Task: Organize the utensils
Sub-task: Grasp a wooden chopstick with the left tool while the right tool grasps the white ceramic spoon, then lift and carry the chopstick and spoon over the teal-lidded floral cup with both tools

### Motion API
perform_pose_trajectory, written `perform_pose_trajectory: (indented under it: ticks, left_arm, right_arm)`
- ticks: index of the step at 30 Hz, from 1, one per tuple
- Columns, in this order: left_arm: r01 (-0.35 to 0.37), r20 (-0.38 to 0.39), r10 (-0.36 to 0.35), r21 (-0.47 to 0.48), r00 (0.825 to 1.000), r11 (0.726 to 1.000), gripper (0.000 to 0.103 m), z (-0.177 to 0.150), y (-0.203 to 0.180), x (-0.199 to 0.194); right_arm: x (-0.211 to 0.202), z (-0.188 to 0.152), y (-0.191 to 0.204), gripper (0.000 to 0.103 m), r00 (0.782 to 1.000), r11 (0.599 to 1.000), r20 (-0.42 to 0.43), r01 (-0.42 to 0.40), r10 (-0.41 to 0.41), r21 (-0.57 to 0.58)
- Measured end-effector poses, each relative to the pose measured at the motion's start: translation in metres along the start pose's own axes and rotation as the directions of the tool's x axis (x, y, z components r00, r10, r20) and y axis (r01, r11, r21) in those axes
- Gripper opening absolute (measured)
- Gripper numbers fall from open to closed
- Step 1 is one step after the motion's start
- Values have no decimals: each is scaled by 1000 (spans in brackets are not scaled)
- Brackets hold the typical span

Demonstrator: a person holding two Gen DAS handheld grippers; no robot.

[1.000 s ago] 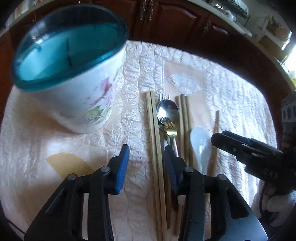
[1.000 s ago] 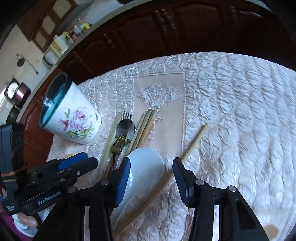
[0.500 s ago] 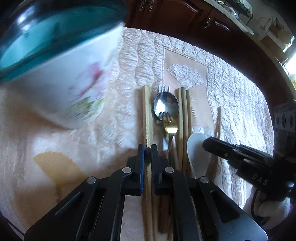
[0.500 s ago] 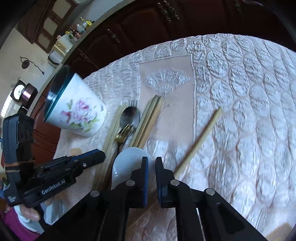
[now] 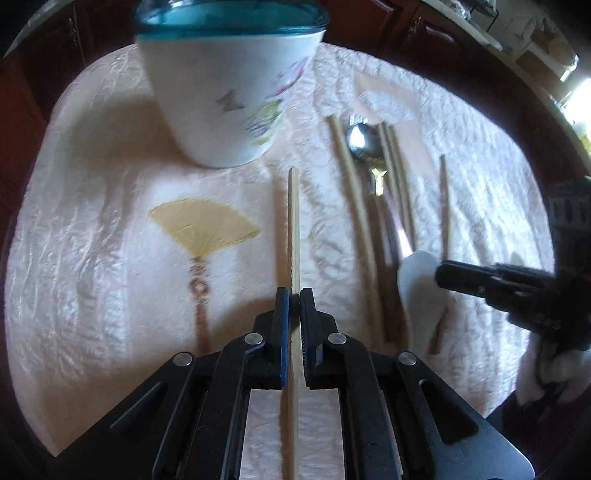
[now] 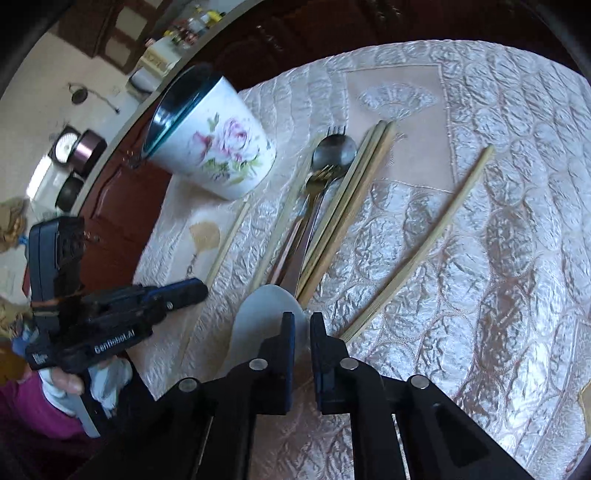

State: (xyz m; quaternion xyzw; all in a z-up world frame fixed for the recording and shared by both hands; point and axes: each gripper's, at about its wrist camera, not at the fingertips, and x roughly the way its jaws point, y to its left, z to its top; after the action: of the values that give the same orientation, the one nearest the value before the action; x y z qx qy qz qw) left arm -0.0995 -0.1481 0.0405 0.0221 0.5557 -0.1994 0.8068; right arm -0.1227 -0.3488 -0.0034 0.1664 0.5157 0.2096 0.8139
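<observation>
My left gripper (image 5: 294, 295) is shut on a single wooden chopstick (image 5: 294, 221) that runs along its fingers. The chopstick's tip points at the white flowered cup with a teal rim (image 5: 221, 110), just short of its base. In the right wrist view, my right gripper (image 6: 302, 325) has the rim of the white ceramic spoon (image 6: 266, 314) between its jaws. Those jaws are opening a little, with the pads still against the spoon. The other utensils lie right of the cup: a metal spoon (image 6: 334, 151), a gold fork (image 6: 321, 177) and several chopsticks (image 6: 351, 199).
One chopstick (image 6: 436, 240) lies alone, slanted, to the right of the pile. A quilted cream tablecloth (image 6: 517, 184) covers the table. Dark wooden cabinets (image 5: 369, 22) stand beyond the far edge. A gloved hand (image 6: 107, 380) holds the left gripper (image 6: 199, 286).
My left gripper shut on a chopstick from the pile and carried it left, in front of the cup. My right gripper closed onto the white spoon's bowl.
</observation>
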Motion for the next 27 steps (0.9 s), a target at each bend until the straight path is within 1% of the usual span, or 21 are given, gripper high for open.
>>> perform_pose_trajectory:
  ticks: [1,2,3,4,6,7,8,9,11,14,15,16,18,21,23,25,27]
  left_arm:
    - [-4,1,4,1,1000,1000,6,0,1,0]
    - [-8,0,8,1,1000,1000,7,2,2,1]
    - [-8,-1,8,-1,1000,1000,12,4,4,1]
    - [-5,5,5,-1,1000,1000,20,8,5,2]
    - [-13,15,13,5,1000,1000,26,16,6,5]
    - [-26,16,26,8,1000,1000,26,20,7,8]
    - [-31,11,31,9,999,999,26,25,7,12]
    - [-33,3,33,10,999,999,26,29,7,17]
    - [-38,-2,38,5,999,999,26,38,8,24]
    - [-46,2,46,44,999,998,24,48,3,29]
    - [-36,3,36,53,999,998,11,49,2,29]
    - [-24,0,24,59,1000,998,5,51,3,28]
    - [-8,9,7,58,1000,998,4,53,5,23]
    - [25,46,-27,40,999,999,4,51,12,3]
    - [61,79,-62,18,995,998,4,51,20,-20]
    - [83,118,-83,3,990,997,4,50,27,-45]
    - [101,187,-96,-20,978,995,4,54,35,-79]
  right_arm:
    - [2,0,0,18,1000,1000,-7,2,-2,-6]
    - [5,1,-1,22,1000,1000,-15,-21,21,-1]
    - [7,2,-2,24,999,999,-19,-39,39,9]
    - [9,2,-2,25,998,999,-21,-51,52,15]
    - [13,3,-3,25,997,998,-29,-67,67,15]
    - [16,3,-2,24,997,997,-29,-71,71,10]
    - [18,2,0,22,997,997,-27,-72,72,4]
    - [17,4,0,16,997,998,-28,-69,69,2]
    - [17,3,4,9,997,998,-28,-68,68,3]
    - [9,4,14,6,998,998,-8,-63,63,-14]
    - [3,3,18,5,998,998,3,-61,61,-22]
    - [-1,3,21,5,998,998,11,-56,56,-32]
    - [-10,4,29,4,998,997,26,-50,52,-52]
    - [-21,8,38,3,998,996,49,-45,48,-73]
    - [-31,14,45,3,995,995,72,-60,66,-83]
    - [-45,25,56,3,991,992,115,-61,73,-108]
    - [-60,37,65,3,983,989,158,-69,90,-132]
